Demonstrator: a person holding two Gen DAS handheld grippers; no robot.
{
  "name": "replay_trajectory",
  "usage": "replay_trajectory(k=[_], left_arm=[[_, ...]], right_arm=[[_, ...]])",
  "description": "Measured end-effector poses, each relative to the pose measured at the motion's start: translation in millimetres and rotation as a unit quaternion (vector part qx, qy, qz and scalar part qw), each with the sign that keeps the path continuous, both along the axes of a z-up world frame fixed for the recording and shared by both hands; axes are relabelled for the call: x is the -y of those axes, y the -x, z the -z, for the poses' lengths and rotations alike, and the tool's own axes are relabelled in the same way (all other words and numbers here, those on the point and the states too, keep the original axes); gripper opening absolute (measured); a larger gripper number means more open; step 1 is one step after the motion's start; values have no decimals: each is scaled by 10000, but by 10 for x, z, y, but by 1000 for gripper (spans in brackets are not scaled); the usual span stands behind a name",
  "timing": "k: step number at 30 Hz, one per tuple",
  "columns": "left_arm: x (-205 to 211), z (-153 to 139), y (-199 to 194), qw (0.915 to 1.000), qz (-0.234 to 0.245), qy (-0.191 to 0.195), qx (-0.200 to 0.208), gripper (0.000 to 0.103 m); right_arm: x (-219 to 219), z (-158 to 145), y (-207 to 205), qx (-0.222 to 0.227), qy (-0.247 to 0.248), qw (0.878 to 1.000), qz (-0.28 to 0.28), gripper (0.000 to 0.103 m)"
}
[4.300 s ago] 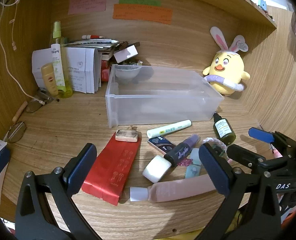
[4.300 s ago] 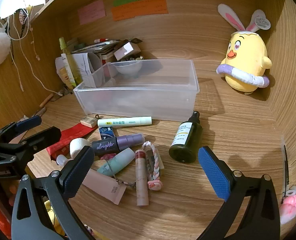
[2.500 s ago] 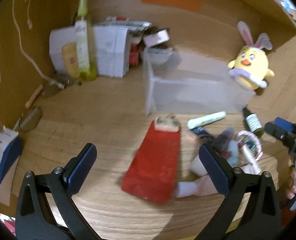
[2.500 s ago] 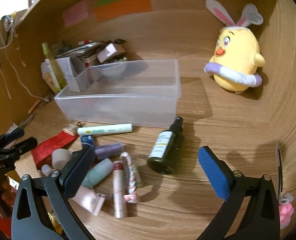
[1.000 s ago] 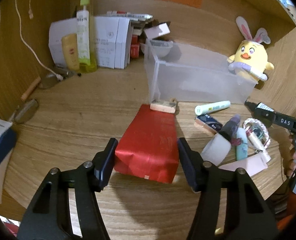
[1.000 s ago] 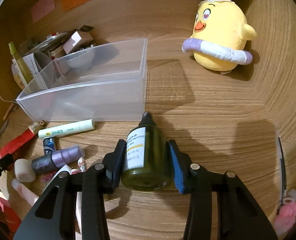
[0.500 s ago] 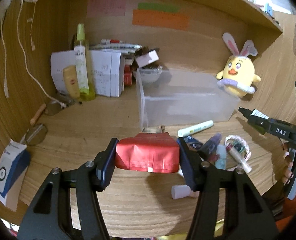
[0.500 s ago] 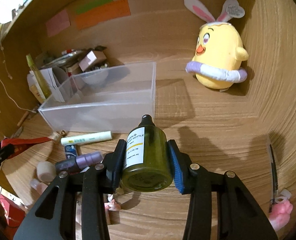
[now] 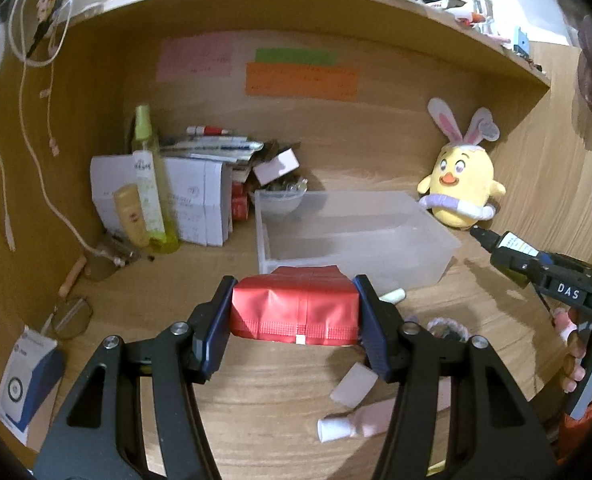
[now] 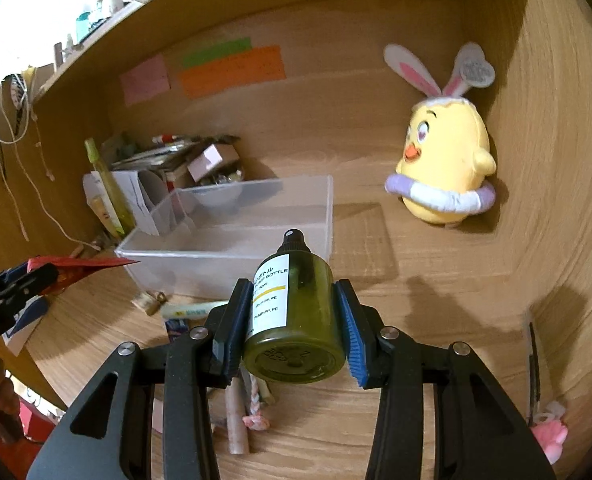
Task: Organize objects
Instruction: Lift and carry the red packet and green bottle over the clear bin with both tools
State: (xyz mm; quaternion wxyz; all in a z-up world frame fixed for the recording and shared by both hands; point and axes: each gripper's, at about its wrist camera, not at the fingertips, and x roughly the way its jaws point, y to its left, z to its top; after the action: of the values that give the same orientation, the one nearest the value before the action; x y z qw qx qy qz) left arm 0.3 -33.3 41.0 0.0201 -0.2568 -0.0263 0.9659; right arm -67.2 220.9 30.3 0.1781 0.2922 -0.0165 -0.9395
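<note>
My left gripper [image 9: 296, 316] is shut on a red foil pouch [image 9: 296, 308], held off the desk in front of the clear plastic bin [image 9: 352, 232]. In the right wrist view my right gripper [image 10: 293, 328] is shut on a dark green spray bottle [image 10: 296, 320] with a white label, its black nozzle pointing toward the bin [image 10: 231, 248]. That bottle [image 9: 508, 250] also shows at the right edge of the left wrist view. The pouch [image 10: 79, 266] shows at the left of the right wrist view. Small cosmetics lie on the desk below: a pink tube [image 9: 360, 424], a white cap [image 9: 354, 384], a green-white stick [image 10: 191, 312].
A yellow bunny-eared chick plush [image 9: 460, 188] stands right of the bin against the wall. White boxes [image 9: 191, 204], a tall yellow-green spray bottle [image 9: 149, 184] and pens crowd the back left. Glasses [image 9: 71, 316] and a blue-white box [image 9: 27, 384] lie near the left front edge.
Both grippers closed on their objects and lifted them: the red pouch rose off the desk and curled up, and the green bottle came up from the desk toward the bin.
</note>
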Motion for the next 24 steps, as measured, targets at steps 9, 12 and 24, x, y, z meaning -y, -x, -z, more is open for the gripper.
replay_trajectory(k=[9,12,24], left_arm=[[-86,-195,196,9997,89,26,-246,57],[-105,-208,307,9996,67,32,-263,57],[-107,-165,850,9999,-10,-32,-95,57]], right_arm=[[188,-124,102,-211,68,9995,-220,39],[265,-147,180,-250,48,9992,-314,39],[595,-125,643,-141,-171,9981,-574,39]])
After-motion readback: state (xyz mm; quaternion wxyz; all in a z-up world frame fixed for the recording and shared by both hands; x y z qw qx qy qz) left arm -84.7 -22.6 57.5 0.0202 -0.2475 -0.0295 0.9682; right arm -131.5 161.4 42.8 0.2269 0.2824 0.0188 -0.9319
